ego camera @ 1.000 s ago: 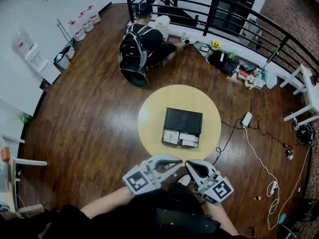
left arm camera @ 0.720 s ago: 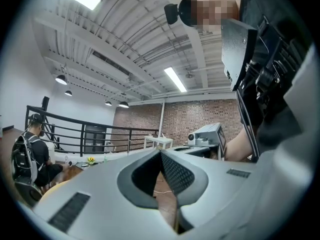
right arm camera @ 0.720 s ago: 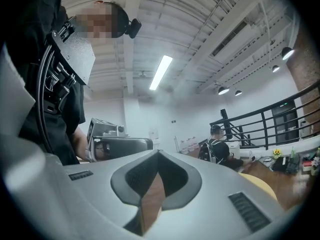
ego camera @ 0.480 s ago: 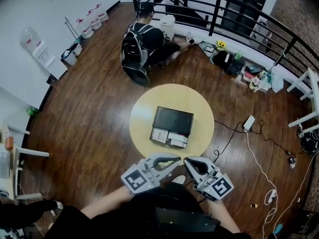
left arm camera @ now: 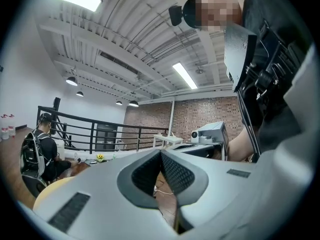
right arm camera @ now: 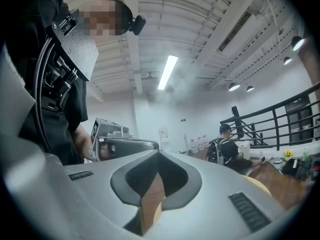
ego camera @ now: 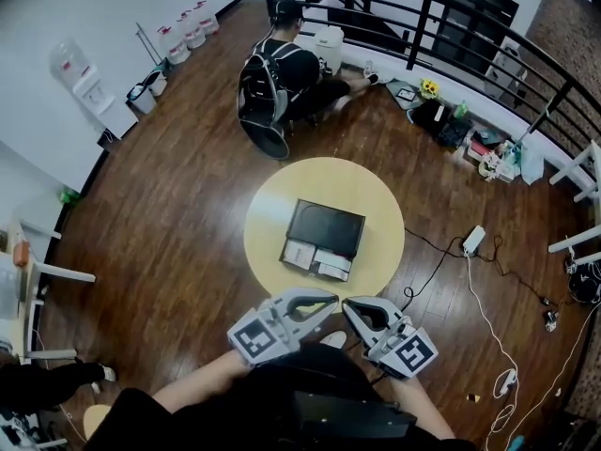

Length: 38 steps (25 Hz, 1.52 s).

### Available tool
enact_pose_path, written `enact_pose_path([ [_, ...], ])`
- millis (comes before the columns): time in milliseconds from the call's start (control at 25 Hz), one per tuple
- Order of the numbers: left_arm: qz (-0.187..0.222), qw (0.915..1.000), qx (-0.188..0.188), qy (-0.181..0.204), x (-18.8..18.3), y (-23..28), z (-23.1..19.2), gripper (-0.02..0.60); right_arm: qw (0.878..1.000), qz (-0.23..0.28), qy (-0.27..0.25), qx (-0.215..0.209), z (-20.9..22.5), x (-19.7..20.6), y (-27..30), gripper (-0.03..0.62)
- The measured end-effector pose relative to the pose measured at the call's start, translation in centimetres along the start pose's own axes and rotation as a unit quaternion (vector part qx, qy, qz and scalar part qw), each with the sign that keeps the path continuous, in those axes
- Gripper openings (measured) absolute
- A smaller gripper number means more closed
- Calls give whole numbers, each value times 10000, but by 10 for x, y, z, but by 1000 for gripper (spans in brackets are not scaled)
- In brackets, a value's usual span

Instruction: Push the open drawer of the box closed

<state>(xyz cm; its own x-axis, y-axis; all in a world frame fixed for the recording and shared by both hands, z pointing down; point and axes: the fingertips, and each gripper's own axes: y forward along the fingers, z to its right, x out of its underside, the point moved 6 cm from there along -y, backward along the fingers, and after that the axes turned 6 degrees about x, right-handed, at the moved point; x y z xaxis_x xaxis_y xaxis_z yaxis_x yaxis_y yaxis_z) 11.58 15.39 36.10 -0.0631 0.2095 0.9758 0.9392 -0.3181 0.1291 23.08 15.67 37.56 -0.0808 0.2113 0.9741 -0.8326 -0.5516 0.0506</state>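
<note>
Both left gripper [ego camera: 324, 302] and right gripper [ego camera: 355, 310] hang off the bench's [ego camera: 272, 205] near edge, fingers pressed together on nothing; box [ego camera: 325, 228] mid-bench, drawer [ego camera: 316, 259] open toward that edge, so probably pre-approach, next reach in and push its front squarely.

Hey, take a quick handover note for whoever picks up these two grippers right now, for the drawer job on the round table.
Left gripper: jaws together, nothing in them, held close to the body, short of the table.
Right gripper: jaws together, empty, right beside the left one.
Box: black, on the round table, ahead of both grippers. Its drawer stands open on the side facing you, with pale items inside.
Done: nothing yet; neither gripper touches the box.
Left to do: reach forward and push the drawer front in until it sits flush.
</note>
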Motion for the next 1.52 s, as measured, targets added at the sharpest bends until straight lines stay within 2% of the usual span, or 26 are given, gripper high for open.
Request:
enact_pose_path([
  [200, 7, 9999, 144, 57, -1, -19, -38, 28, 9999, -48, -77, 67, 4, -1, 41, 6],
  [400, 46, 9995, 314, 51, 0, -56, -99, 28, 9994, -121, -38, 315, 4, -1, 108, 6],
  [720, 309, 9963, 768, 242, 3, -116, -201, 28, 9958, -92, -102, 900, 15, 3, 219, 6],
  [920, 396, 9938, 988, 317, 5, -138, -245, 28, 9911, 147, -119, 1319, 27, 3, 261, 6],
  [1080, 397, 9940, 1012, 137, 16, -139, -266, 28, 9887, 103, -37, 1492, 40, 14, 272, 6],
  [1240, 370, 9943, 966, 243, 24, -134, -271, 28, 9867, -81, 83, 1622, 53, 31, 271, 6],
  [1520, 340, 9964, 755, 152, 45, -113, -270, 28, 9826, -337, 670, 1698, 81, 73, 257, 6],
])
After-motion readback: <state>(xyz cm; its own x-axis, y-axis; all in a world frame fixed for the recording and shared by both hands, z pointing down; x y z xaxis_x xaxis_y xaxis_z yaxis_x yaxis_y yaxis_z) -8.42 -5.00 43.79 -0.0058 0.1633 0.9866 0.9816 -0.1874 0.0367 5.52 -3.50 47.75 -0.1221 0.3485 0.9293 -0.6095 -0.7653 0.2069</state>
